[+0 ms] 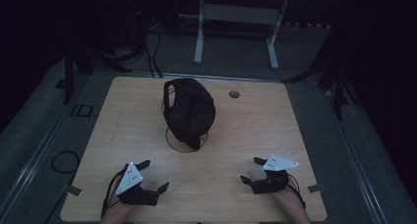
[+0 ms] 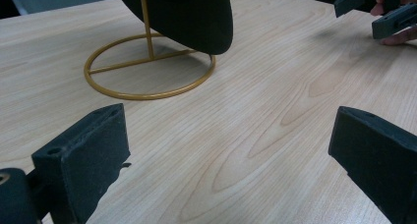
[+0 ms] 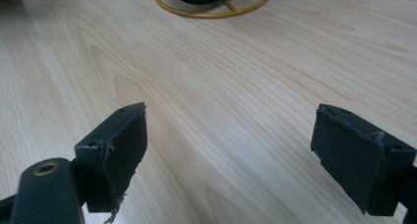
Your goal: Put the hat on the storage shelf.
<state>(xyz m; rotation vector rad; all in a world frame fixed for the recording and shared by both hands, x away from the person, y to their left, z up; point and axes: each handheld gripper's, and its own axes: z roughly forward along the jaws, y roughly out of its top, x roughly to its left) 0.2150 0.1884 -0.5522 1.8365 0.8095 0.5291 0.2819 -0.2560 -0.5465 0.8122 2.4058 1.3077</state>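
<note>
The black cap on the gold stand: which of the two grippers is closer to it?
Left, narrowly. The left gripper sits below-left of the black cap on its gold stand; the right gripper lies farther off, below-right. Both rest open near the table edge.

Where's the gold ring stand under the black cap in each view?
High view: gold ring stand at table centre, base peeking out below the black cap.
Left gripper view: upper left.
Right gripper view: top edge, centre.
Shared landmark: the black cap on it.
</note>
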